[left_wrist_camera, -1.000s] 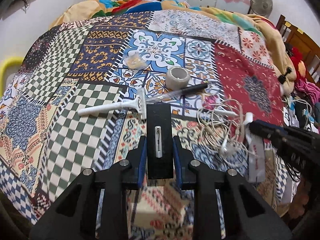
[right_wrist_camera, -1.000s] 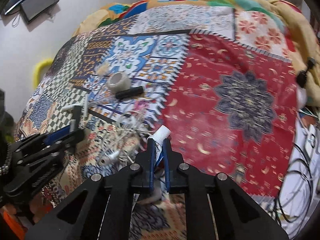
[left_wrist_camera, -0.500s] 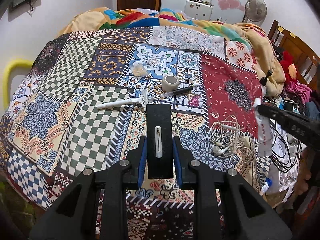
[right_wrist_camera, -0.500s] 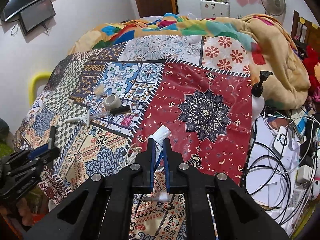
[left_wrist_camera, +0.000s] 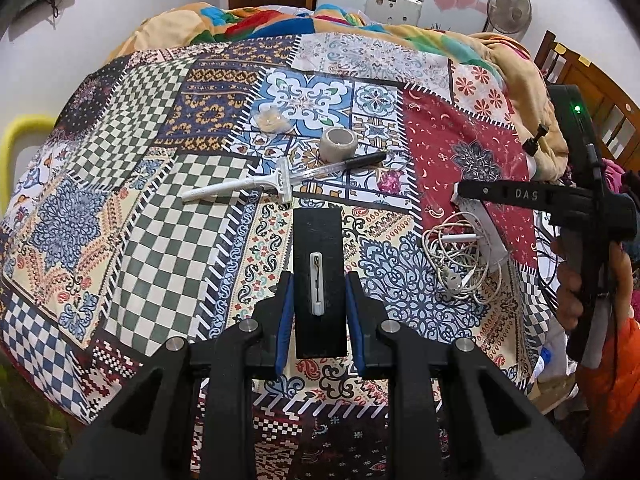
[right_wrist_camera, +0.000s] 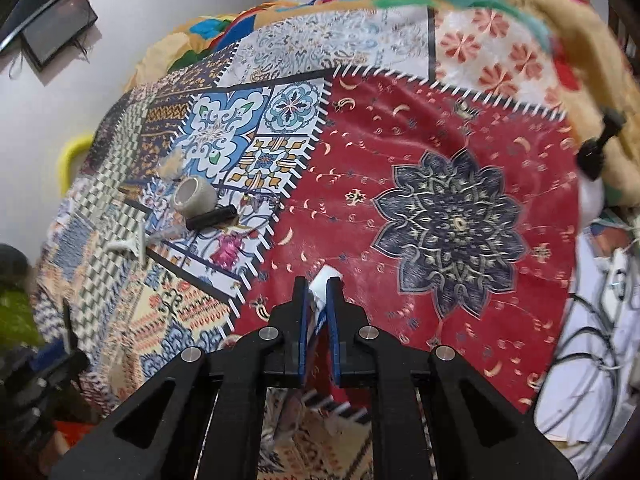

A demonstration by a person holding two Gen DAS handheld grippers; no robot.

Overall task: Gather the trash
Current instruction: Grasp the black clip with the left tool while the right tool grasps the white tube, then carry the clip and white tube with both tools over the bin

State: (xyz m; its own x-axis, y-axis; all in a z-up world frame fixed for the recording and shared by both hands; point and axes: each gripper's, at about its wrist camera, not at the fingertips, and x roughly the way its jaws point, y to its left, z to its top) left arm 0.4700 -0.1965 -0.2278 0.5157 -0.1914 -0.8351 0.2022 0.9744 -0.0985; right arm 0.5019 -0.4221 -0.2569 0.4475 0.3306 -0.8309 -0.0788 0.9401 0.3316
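Moved: right gripper [right_wrist_camera: 318,306] has swung over the red patch of the patchwork bedspread [left_wrist_camera: 120,240] since half a second ago, carrying the white tube [right_wrist_camera: 326,280]; left view is lower and nearer the bed
Left gripper [left_wrist_camera: 318,300]: clamped on a flat black card [left_wrist_camera: 319,248] with a white pin fixed to it, long axis pointing straight ahead
Right gripper: closed on the tube, cap end poking out forward
Loose trash: white razor [left_wrist_camera: 240,186], pen [left_wrist_camera: 340,166], tape roll [left_wrist_camera: 339,144], crumpled wrapper [left_wrist_camera: 272,120] and tangled earphones [left_wrist_camera: 456,256], all lying on the bed
Key relation: razor lies crosswise just ahead of the left gripper; earphones lie just under the right gripper, the nearer one
Judgement: both grippers are full, so each load likely needs dropping before another pick
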